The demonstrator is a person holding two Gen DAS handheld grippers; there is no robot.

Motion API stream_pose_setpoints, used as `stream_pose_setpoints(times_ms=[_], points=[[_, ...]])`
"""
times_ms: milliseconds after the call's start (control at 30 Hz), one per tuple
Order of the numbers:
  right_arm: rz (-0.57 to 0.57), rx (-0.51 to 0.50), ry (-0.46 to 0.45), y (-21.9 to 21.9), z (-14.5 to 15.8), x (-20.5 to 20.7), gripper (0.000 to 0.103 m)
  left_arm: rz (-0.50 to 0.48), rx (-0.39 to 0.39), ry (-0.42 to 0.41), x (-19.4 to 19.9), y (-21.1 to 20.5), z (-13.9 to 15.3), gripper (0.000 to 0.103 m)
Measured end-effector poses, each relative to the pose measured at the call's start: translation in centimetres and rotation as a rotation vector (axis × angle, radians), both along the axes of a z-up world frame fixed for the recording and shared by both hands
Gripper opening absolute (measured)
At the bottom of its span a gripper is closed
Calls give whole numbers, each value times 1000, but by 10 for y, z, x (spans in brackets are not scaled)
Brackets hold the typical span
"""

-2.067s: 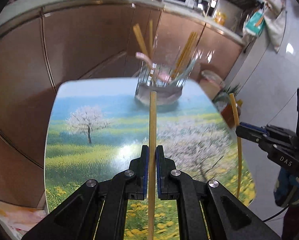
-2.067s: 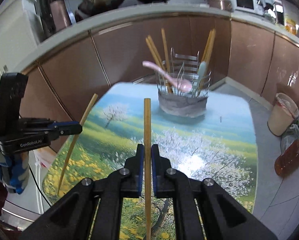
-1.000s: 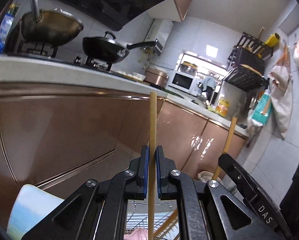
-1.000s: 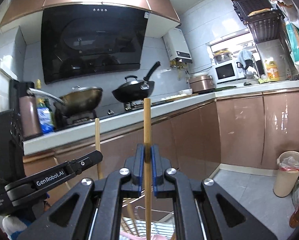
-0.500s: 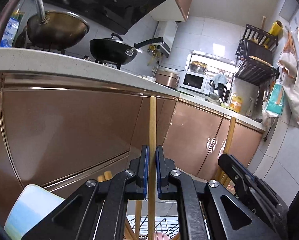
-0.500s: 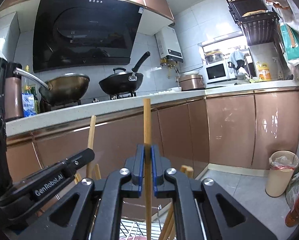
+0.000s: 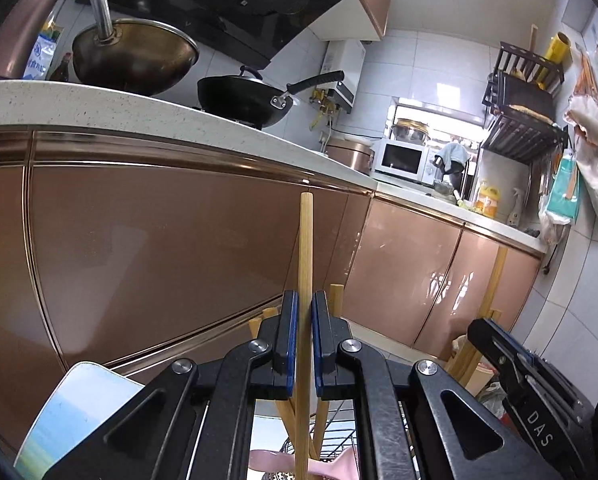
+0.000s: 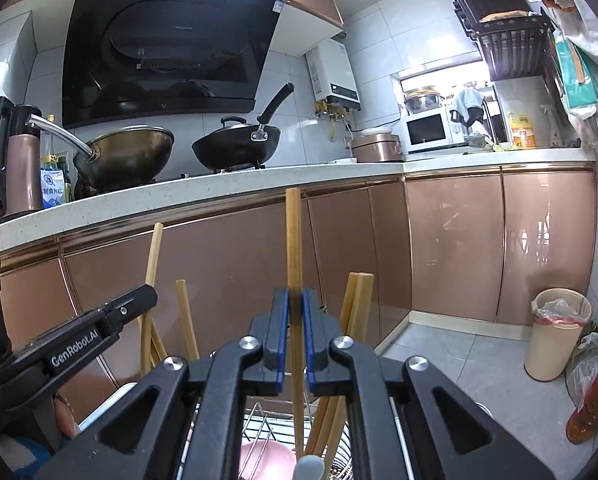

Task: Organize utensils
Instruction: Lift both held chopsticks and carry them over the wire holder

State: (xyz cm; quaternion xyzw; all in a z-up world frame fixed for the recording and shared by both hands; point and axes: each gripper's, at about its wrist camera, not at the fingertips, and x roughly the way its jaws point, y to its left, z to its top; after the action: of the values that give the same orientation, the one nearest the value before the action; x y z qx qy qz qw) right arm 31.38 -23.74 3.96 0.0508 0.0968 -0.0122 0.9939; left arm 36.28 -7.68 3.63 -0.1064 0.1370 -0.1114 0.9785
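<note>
Both grippers, left gripper (image 7: pixel 303 308) and right gripper (image 8: pixel 294 308), clenched 1 chopstick (image 7: pixel 305 256) each above the wire holder (image 8: pixel 267 412); neither was dropped in yet.

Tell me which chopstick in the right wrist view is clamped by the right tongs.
The tallest central chopstick, standing upright between the blue pads of the right tongs. The loose chopsticks lean in the wire rack; another sits in the left tongs.

Left gripper (image 7: pixel 304 308) points level, jaws clamped on a chopstick (image 7: pixel 305 240). Right gripper (image 8: pixel 294 306) alongside, likewise clamped on its chopstick (image 8: pixel 293 236).
</note>
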Motion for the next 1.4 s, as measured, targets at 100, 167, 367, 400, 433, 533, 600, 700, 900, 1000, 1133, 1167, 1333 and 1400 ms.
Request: stream_pose_setpoints(times_ms=[100,167,367,400,433,533,600,700,900,1000,1133,1167,1333,1400], points=[[1,0,0,0,0,0,7,-7,-15,-13,-1,4,5,7],[5,3,4,0,-1,1,7,-11,-25,-18,-2,5,9,7],[9,14,13,-1,-3,5,7,-51,-68,-40,-10,9,25,7],[9,14,14,-1,-3,5,7,-61,-75,-49,-12,9,30,7],[9,16,15,-1,-4,6,7,-69,-80,-65,-16,8,35,7],[9,22,16,-2,-4,7,7,-91,-106,-104,-22,7,51,7],[10,26,17,-3,-4,7,7,-99,-114,-133,-24,5,59,7],[12,25,19,-3,-4,8,7,-96,-105,-167,-18,-4,64,7],[17,32,14,-5,-6,7,7,-78,-109,-167,-1,-19,48,7],[21,43,6,-8,-7,7,7,-63,-108,-160,7,-23,36,7],[30,53,-5,-11,-8,7,7,-30,-84,-171,12,-27,23,7],[32,55,-6,-11,-8,8,7,-23,-76,-177,12,-28,21,7],[43,46,-3,-9,-9,11,7,37,-35,-224,9,-32,11,7],[45,44,-5,-9,-10,11,7,56,-35,-237,7,-30,9,7]])
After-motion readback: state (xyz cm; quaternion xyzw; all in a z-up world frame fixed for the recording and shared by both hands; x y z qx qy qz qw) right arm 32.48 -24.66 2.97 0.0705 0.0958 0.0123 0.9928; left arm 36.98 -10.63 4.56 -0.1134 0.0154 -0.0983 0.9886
